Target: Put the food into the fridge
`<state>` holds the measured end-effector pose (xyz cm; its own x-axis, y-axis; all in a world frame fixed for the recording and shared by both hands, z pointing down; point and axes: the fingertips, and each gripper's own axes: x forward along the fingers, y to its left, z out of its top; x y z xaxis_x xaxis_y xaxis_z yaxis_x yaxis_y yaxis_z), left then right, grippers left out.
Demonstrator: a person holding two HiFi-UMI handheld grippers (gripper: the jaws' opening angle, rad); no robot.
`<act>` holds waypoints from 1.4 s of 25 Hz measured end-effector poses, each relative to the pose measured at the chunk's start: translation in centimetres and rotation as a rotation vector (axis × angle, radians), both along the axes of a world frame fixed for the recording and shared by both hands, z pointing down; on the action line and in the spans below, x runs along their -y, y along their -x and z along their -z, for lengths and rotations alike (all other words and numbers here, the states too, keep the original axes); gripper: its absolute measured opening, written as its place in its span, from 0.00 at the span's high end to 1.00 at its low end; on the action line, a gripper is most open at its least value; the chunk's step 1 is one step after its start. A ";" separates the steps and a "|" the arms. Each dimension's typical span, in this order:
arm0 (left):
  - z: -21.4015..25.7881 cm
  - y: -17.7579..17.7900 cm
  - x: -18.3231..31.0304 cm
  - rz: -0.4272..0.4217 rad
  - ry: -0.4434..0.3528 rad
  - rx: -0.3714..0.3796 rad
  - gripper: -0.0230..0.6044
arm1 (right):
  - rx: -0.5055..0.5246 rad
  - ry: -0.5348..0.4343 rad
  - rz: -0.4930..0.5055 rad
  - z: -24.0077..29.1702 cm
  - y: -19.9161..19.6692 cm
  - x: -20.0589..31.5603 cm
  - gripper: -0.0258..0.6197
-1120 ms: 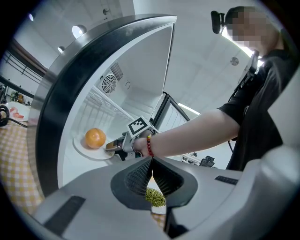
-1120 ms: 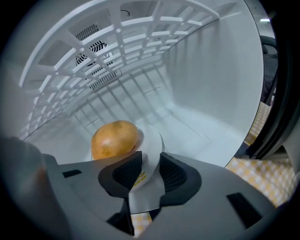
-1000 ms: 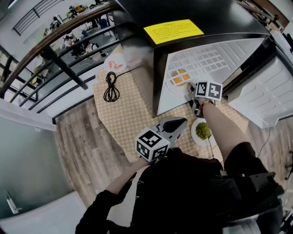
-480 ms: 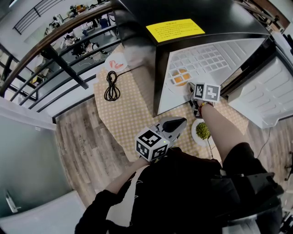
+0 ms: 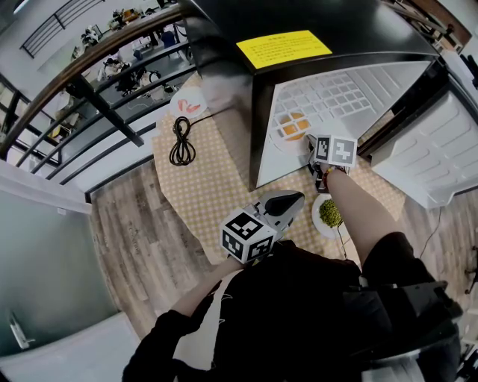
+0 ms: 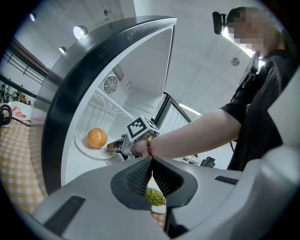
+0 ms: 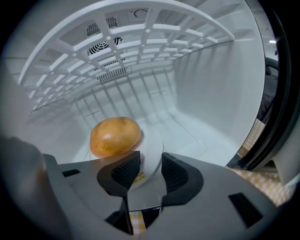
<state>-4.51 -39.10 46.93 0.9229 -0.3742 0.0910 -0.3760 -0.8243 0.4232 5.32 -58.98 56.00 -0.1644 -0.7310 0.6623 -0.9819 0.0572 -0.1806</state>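
At the left of the head view, a round white plate of pink food point(image 5: 187, 102) is seen on the yellow checked tablecloth point(image 5: 216, 186). A coiled black cable point(image 5: 180, 142) is laid just beside it. Further right, the black fridge point(image 5: 358, 22) is stood open. On its white floor a flat round white plate point(image 7: 151, 143) is set, and a smooth yellow-orange oval food item point(image 7: 115, 136) is carried on it. Outside the fridge, on the cloth near the right forearm, a small white dish point(image 5: 318, 222) is filled with green grains point(image 5: 330, 213).

The left gripper point(image 6: 151, 161) is held outside the fridge with its jaws pressed together on nothing. The right gripper point(image 7: 146, 171) is pointed into the fridge. Its jaws have just been opening and are parted, with the white plate's near rim seen in the gap. The oval food is found just beyond the jaw at that view's left, apart from it. It is laid on its side, with its long axis running across the right gripper view.
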 end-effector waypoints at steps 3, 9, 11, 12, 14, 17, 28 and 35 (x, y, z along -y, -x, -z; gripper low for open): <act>-0.1 0.1 0.0 0.003 0.005 0.000 0.94 | -0.059 -0.008 0.028 0.1 0.0 0.0 0.72; -0.2 0.0 0.1 0.000 0.006 -0.002 0.94 | -0.070 -0.016 0.032 0.1 0.0 0.0 0.71; -0.2 0.0 0.1 -0.003 0.007 -0.001 0.94 | -0.082 -0.019 0.039 0.2 0.1 0.0 0.71; -0.2 0.0 0.1 -0.003 0.007 -0.002 0.94 | -0.089 -0.020 0.045 0.2 0.1 0.0 0.71; -0.1 -0.1 0.1 -0.003 0.008 -0.007 0.94 | -0.113 -0.023 0.064 0.2 0.2 0.0 0.71; -0.2 -0.1 0.1 -0.003 0.009 -0.008 0.94 | -0.165 -0.033 0.112 0.3 0.4 0.1 0.71; -0.9 0.5 0.1 0.015 0.019 0.011 0.94 | -0.136 -0.143 0.051 1.9 -0.8 0.5 0.71; 0.9 -0.5 -0.1 0.026 -0.014 0.020 0.94 | -0.144 -0.235 0.074 4.8 -1.7 -1.2 0.91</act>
